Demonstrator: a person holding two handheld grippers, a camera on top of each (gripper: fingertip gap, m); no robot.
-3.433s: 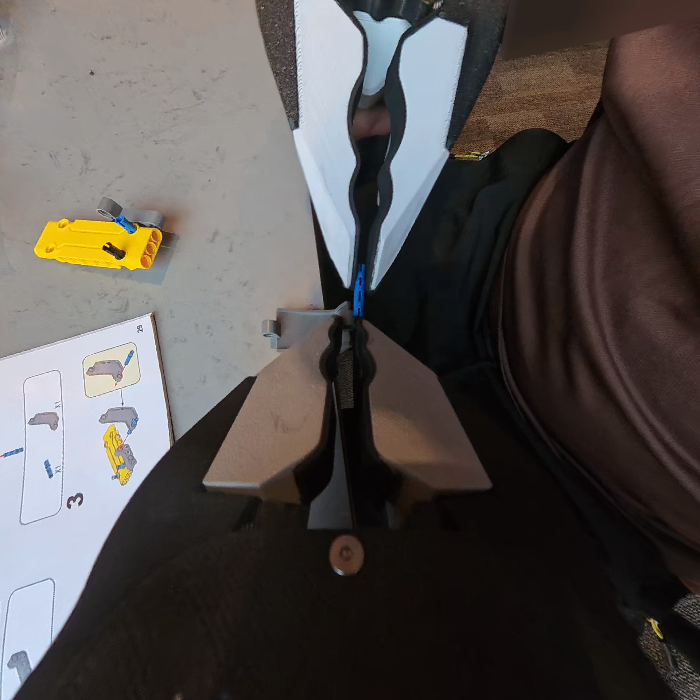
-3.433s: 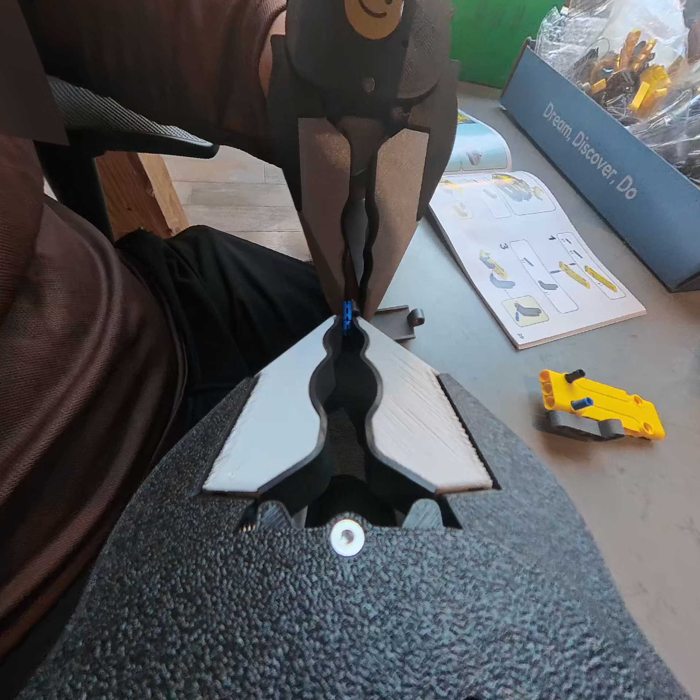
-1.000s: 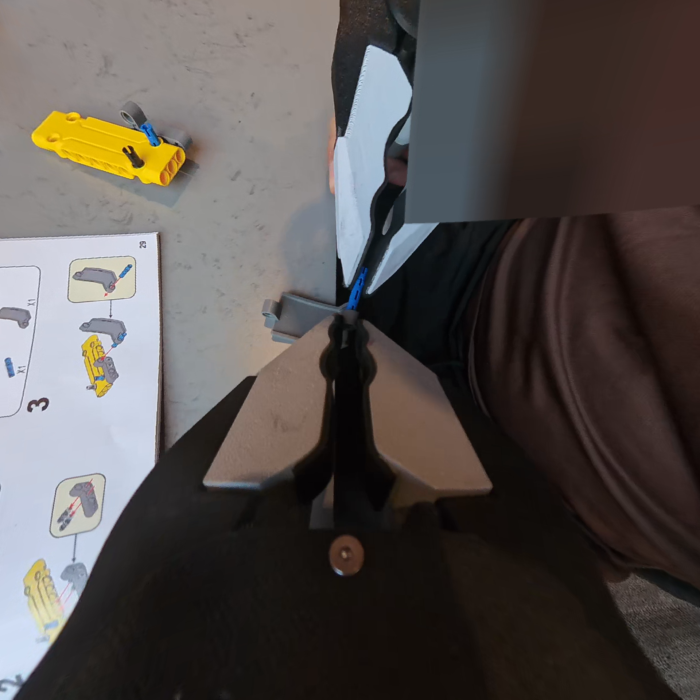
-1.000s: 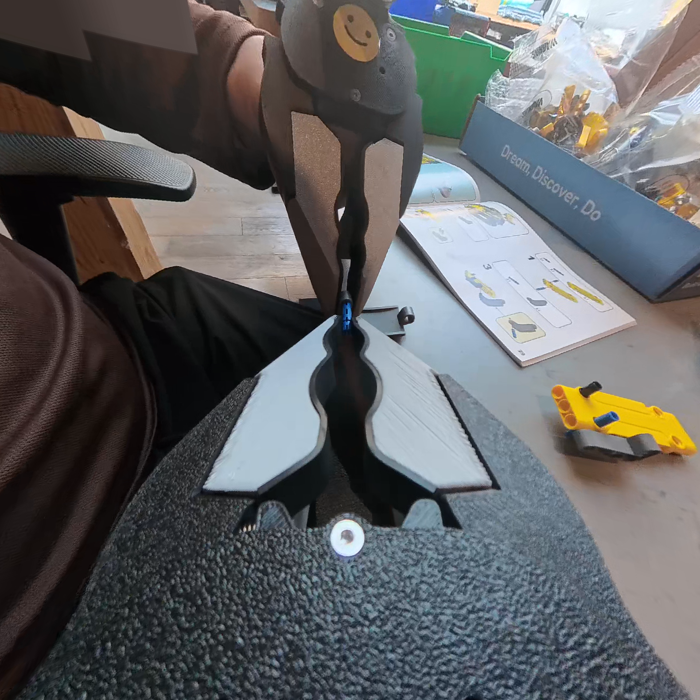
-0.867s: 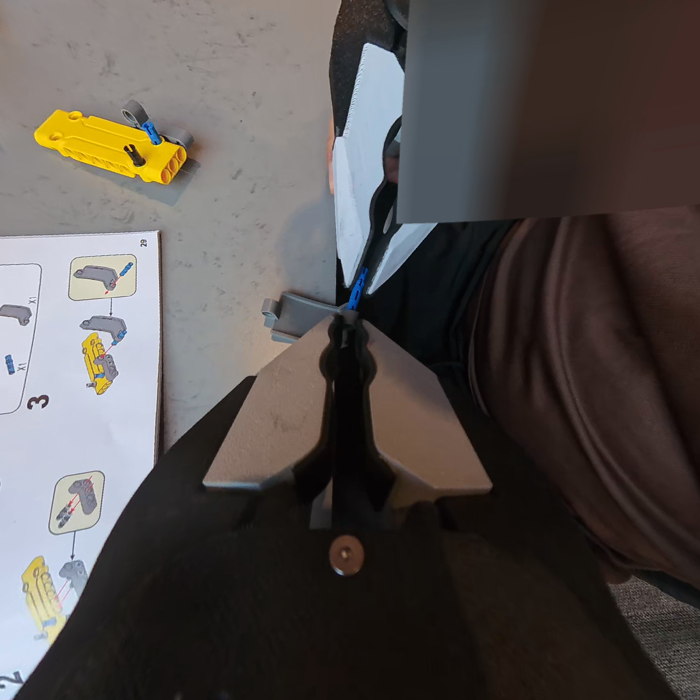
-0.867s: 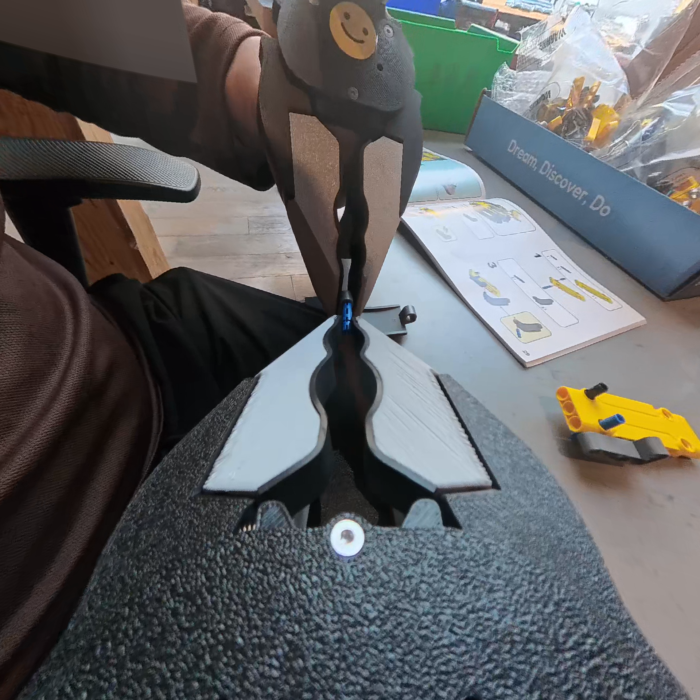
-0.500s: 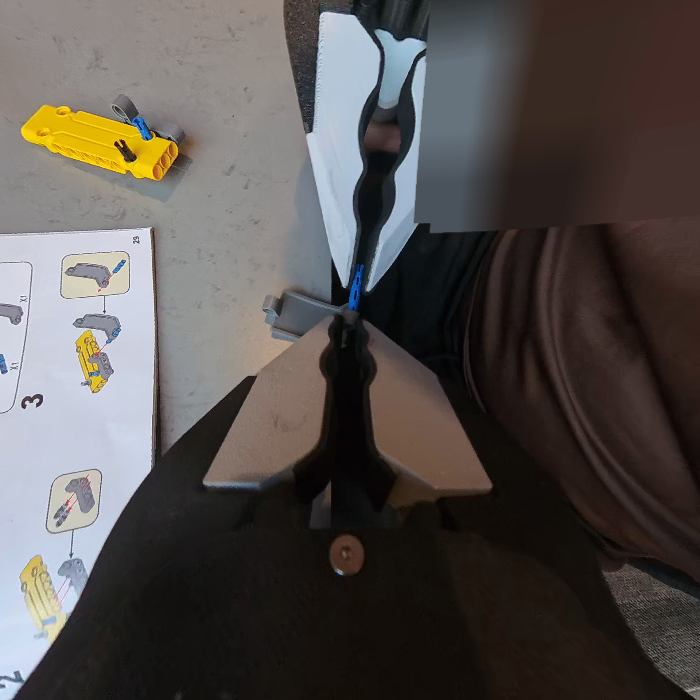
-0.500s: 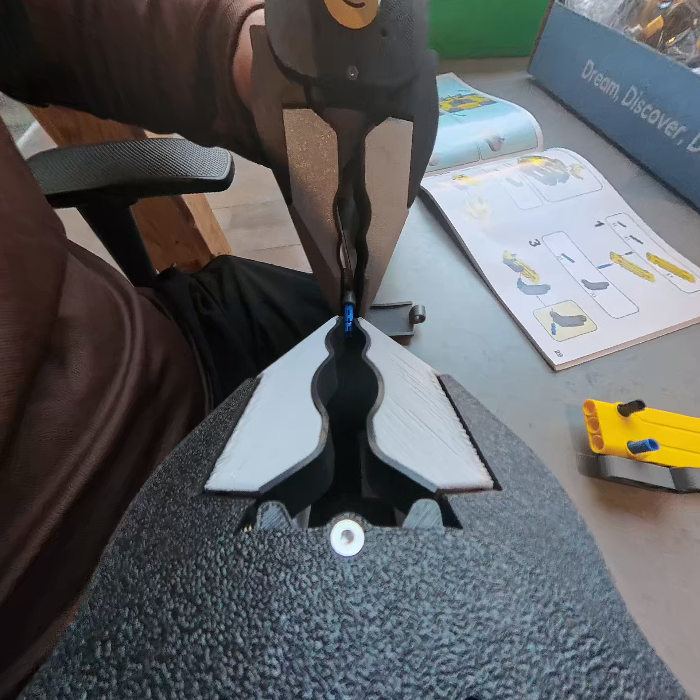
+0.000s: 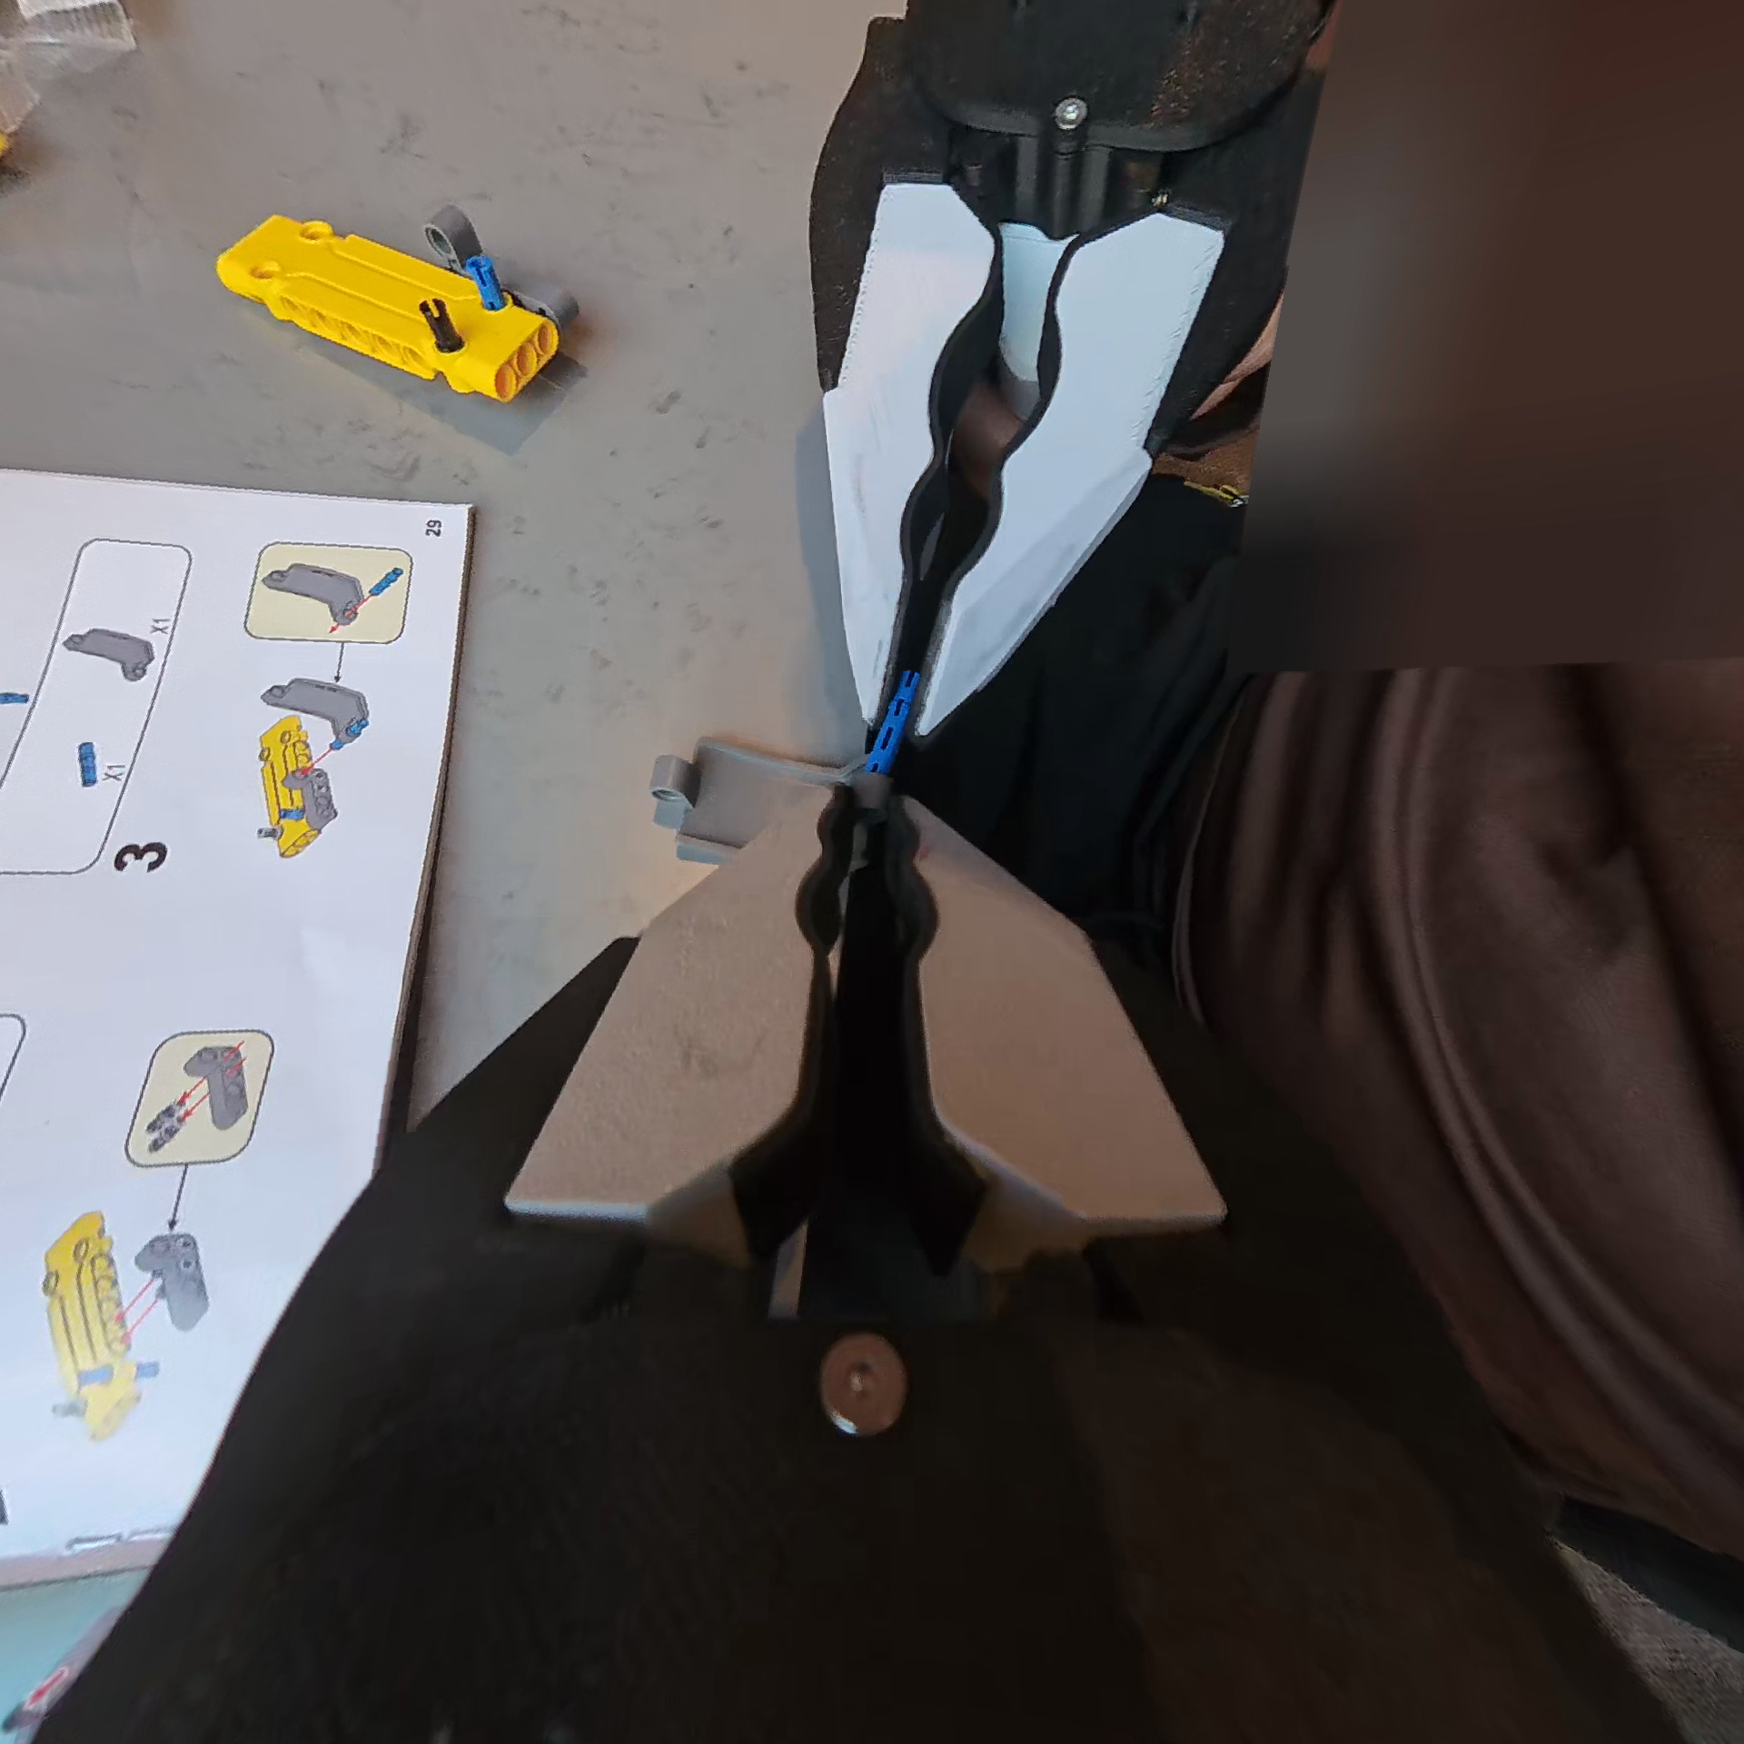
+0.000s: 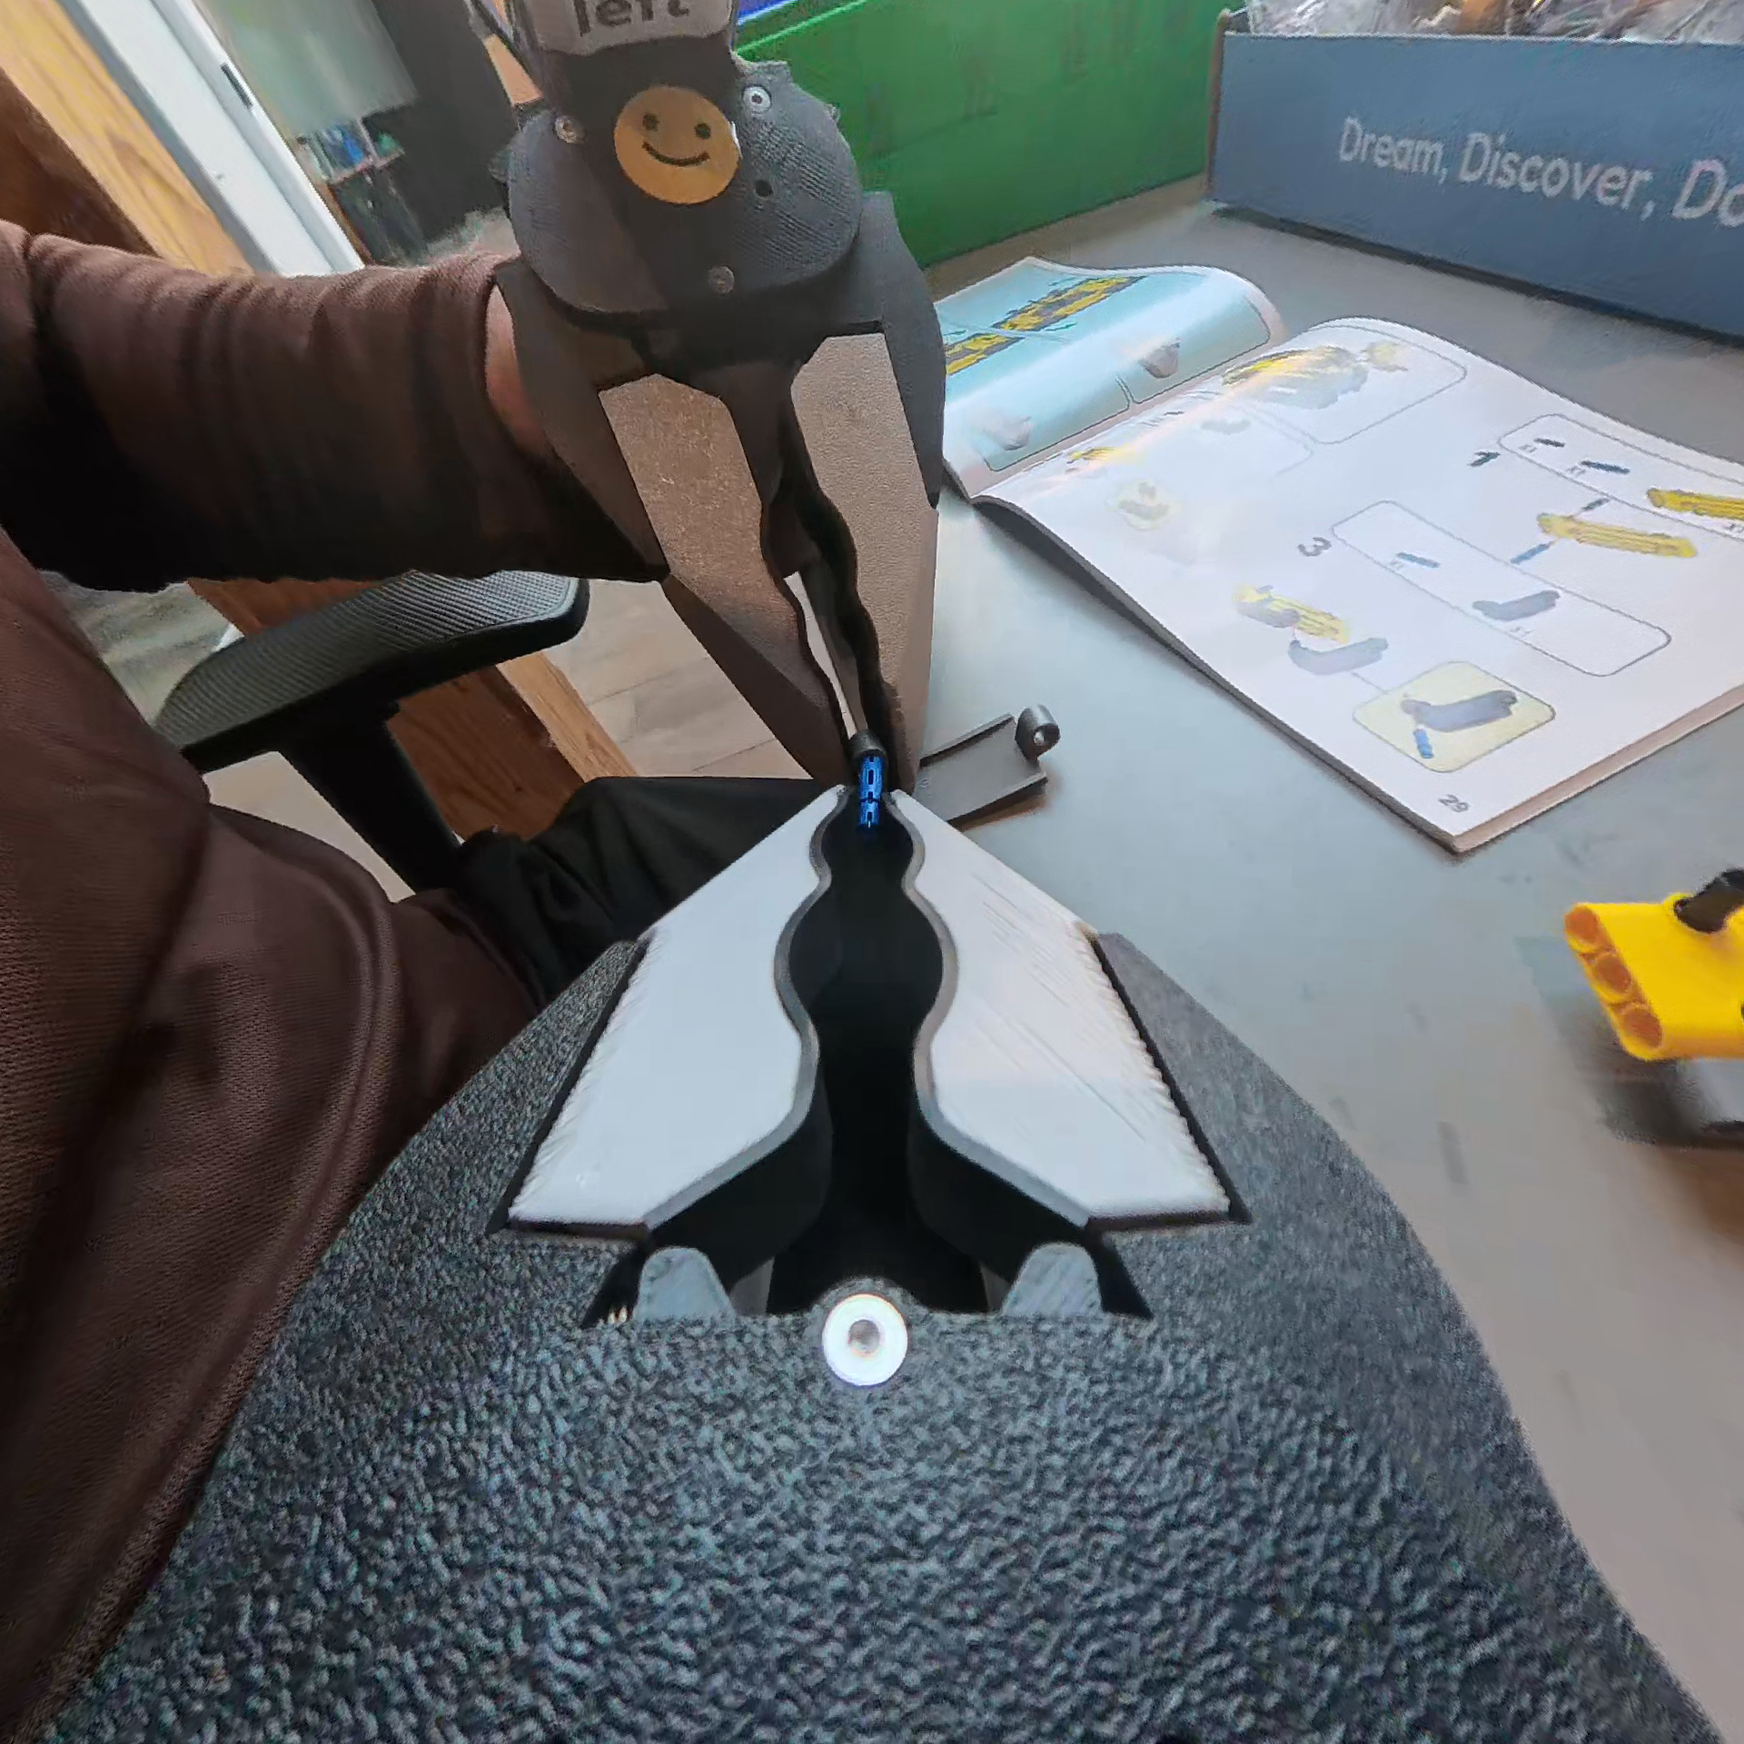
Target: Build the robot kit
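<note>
Pinching blue pin point(image 9: 895, 722), right gripper point(image 10: 866, 813), left gripper point(image 9: 863, 812) clamping grey piece point(image 9: 727, 802), booklet point(image 9: 217, 849) nearby

Both tools, left point(image 9: 863, 812) and right point(image 10: 866, 812), meet tip to tip (fingers apparently clamped).

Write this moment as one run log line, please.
left gripper: shut on grey bent beam | right gripper: shut on blue pin | pin tip at beam's end hole | yellow assembly: on table, untouched

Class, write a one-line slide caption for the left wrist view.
Left gripper holds grey piece; right gripper presents blue pin.
</note>
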